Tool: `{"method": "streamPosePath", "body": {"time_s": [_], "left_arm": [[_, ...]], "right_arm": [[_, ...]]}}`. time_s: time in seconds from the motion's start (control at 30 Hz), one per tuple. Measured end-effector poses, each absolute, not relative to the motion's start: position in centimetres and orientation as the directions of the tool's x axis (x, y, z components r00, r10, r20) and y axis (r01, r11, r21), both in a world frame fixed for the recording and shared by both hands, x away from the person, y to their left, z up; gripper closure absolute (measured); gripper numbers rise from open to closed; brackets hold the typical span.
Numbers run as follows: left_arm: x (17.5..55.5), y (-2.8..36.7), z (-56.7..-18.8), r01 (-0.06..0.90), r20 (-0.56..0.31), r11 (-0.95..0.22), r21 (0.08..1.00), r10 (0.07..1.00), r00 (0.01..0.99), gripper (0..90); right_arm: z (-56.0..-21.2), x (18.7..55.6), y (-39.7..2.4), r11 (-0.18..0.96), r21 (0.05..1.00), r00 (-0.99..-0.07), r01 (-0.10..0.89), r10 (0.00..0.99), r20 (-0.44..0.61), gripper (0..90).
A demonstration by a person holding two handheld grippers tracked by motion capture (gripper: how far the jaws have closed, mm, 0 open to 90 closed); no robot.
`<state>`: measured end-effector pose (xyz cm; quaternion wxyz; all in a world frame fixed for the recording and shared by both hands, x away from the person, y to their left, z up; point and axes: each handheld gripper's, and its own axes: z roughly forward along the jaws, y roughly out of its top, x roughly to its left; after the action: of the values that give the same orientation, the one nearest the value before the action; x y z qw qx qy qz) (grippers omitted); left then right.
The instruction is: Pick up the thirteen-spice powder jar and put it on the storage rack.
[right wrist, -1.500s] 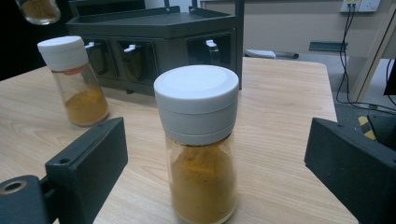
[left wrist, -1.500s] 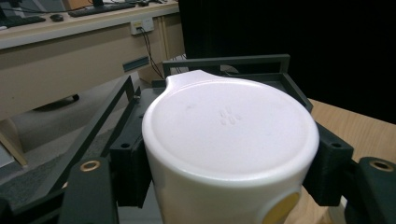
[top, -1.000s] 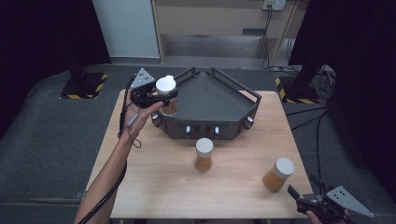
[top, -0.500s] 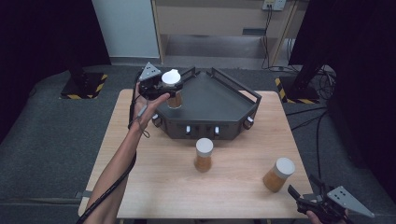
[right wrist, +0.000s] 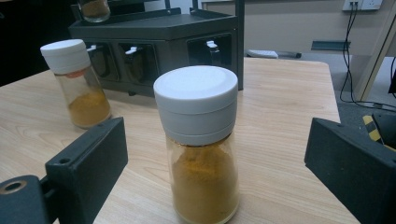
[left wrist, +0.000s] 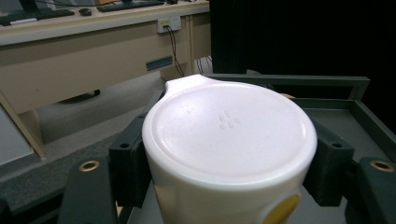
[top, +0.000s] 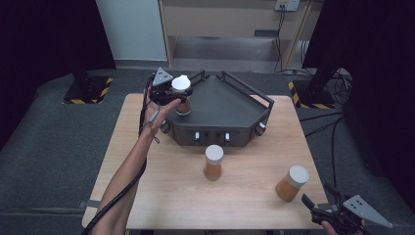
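The left gripper [top: 177,94] stays clenched on the white lid of a spice jar [top: 182,96], and since a second ago it has carried that jar rightward and a little lower, from beside the dark tray's [top: 230,105] left corner to over its floor. The right gripper [top: 327,209] has kept still at the table's [top: 161,196] near right corner, jaws released, with a second jar [top: 292,182] standing just ahead of them. A third jar [top: 213,162] stands unmoved before the tray.

High view above table [top: 161,196] facing forward, tongs cameras close, all sharing dark rack [top: 220,105]
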<state>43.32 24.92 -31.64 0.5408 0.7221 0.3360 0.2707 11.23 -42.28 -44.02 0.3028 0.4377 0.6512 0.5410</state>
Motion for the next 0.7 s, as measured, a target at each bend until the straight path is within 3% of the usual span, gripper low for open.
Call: {"method": "streamPosePath", "body": {"time_s": [0.7], "left_arm": [[43.7,24.6,-32.7,0.217,0.026,-0.195,0.957,0.797,0.603,29.3]], "right_arm": [[-44.0,11.2,-42.3,0.03,0.97,-0.434,0.242,0.897,0.08,5.9]]}}
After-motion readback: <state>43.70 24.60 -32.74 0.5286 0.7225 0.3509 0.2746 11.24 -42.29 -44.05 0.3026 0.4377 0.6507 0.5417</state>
